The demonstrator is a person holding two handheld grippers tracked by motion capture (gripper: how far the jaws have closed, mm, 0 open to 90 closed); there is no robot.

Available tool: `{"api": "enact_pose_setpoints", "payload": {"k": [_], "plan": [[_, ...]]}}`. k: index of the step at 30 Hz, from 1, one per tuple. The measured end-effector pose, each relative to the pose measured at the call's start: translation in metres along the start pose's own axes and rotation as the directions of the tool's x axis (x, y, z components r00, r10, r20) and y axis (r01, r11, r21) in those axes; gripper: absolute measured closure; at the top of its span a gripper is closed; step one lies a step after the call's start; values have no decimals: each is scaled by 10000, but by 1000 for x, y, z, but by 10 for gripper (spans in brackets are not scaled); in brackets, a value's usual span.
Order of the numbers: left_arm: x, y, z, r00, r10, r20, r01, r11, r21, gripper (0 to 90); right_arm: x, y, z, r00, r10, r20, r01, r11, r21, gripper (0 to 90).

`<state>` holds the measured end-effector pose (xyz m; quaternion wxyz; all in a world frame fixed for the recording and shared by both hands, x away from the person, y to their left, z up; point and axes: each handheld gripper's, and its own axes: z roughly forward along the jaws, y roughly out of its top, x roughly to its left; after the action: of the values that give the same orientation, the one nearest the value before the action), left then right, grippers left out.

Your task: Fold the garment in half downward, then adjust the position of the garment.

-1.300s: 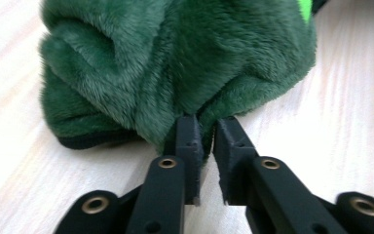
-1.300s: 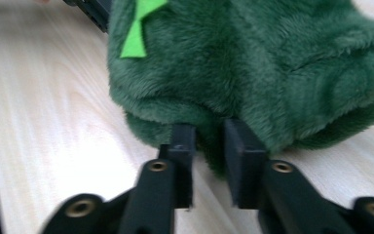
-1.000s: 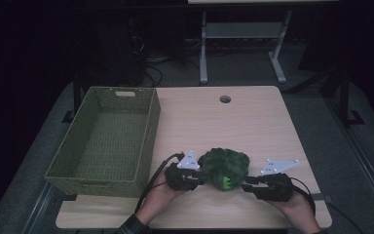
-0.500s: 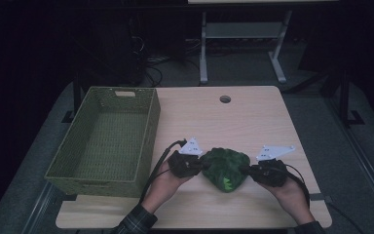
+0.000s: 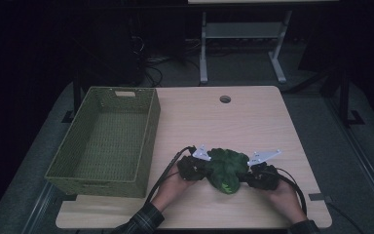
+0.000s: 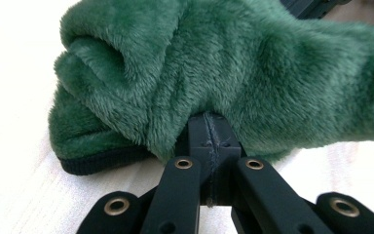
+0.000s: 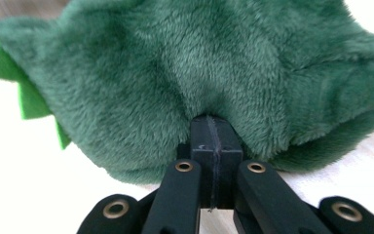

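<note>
Green plush toy lies on the table near its front edge, pinched from either side by the left gripper and right gripper, both clenched on its fur. Grasping looks done; lifting it into the woven basket, which stands just left and holds nothing, is probably what remains.

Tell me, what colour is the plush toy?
Dark green plush toy, clearest in the left gripper view.

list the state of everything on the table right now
green plush toy: lying on the table, pinched from both sides.
left gripper: jaws shut on the plush.
right gripper: jaws shut on the plush.
green woven basket: upright, empty, apart from the plush.
table: bare around the plush and basket.
</note>
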<state>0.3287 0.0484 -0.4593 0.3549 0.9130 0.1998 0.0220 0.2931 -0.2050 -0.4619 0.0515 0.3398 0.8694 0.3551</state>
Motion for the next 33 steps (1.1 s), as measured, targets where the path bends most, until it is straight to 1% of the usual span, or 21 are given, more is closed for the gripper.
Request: {"api": "enact_pose_setpoints", "payload": {"k": [3, 4, 5, 6, 7, 8, 9, 10, 12, 13, 14, 15, 18, 21, 25, 26, 28, 29, 30, 32, 33], "plan": [[1, -1, 3, 9999, 72, -78, -71, 9999, 75, 898, 2, -1, 5, 10000, -25, 0, 25, 9998, 183, 898], [1, 0, 3, 9999, 69, -74, -69, 9999, 96, 898, 3, -2, 5, 10000, 2, 29, -2, 9999, 105, 898], [1, 0, 3, 10000, 69, -72, -69, 9999, 92, 898, 3, -3, 5, 10000, -86, 47, 86, 10000, 3, 899], [1, -1, 3, 10000, 30, -56, -30, 10000, 52, 898, 3, -4, 4, 10000, -24, 26, 24, 10000, -11, 899], [2, -1, 2, 10000, 0, -44, 0, 10000, 9, 898, 1, -5, 4, 10000, -64, -22, 64, 10000, -28, 898], [2, -1, 1, 10000, -59, 27, 59, 10000, -36, 897, 2, -5, 2, 10000, 20, 8, -20, 10000, 62, 898], [2, -1, 0, 9998, -178, 62, 179, 9997, -183, 897, 2, -6, 1, 10000, 8, 24, -8, 10000, -26, 898], [2, -1, -3, 9997, -209, 89, 211, 9995, -231, 897, 0, -7, -1, 10000, -29, -12, 29, 9999, -120, 898], [3, 0, -8, 9997, -198, 112, 201, 9993, -324, 897, 0, -7, -7, 9999, 105, 9, -105, 9995, -282, 897], [3, 0, -12, 9997, -189, 167, 195, 9991, -371, 896, -1, -6, -13, 9999, 112, 84, -108, 9991, -412, 897], [1, -1, -15, 9995, -259, 184, 269, 9981, -546, 896, -2, -6, -18, 9999, 133, 104, -127, 9982, -580, 897], [1, -1, -18, 9996, -229, 183, 239, 9982, -545, 895, -3, -5, -24, 9997, 133, 196, -117, 9966, -816, 898], [-4, -2, -27, 9991, -233, 341, 256, 9974, -671, 891, -9, -2, -35, 9992, 238, 335, -197, 9928, -1182, 897], [-10, -4, -36, 9983, -264, 523, 305, 9965, -784, 892, -19, 5, -41, 9979, 363, 538, -283, 9894, -1428, 897], [-19, -7, -40, 9974, -144, 703, 204, 9962, -851, 892, -29, 16, -42, 9967, 351, 728, -233, 9874, -1566, 897], [-21, -7, -39, 9970, -109, 762, 175, 9961, -860, 892, -31, 20, -42, 9967, 374, 726, -247, 9855, -1680, 897], [-26, -8, -38, 9961, -16, 882, 90, 9965, -834, 888, -35, 27, -41, 9962, 400, 771, -265, 9853, -1687, 898], [-27, -8, -37, 9957, -13, 925, 94, 9962, -869, 886, -39, 33, -40, 9965, 336, 771, -189, 9828, -1836, 897], [-30, -8, -36, 9946, 8, 1040, 77, 9967, -813, 886, -40, 36, -39, 9967, 449, 681, -320, 9832, -1796, 897], [-34, -8, -33, 9932, 51, 1164, 44, 9967, -810, 886, -46, 45, -34, 9969, 423, 659, -305, 9848, -1713, 897], [-37, -8, -31, 9922, 34, 1247, 69, 9966, -824, 886, -49, 50, -30, 9974, 451, 569, -347, 9846, -1713, 897]]}}
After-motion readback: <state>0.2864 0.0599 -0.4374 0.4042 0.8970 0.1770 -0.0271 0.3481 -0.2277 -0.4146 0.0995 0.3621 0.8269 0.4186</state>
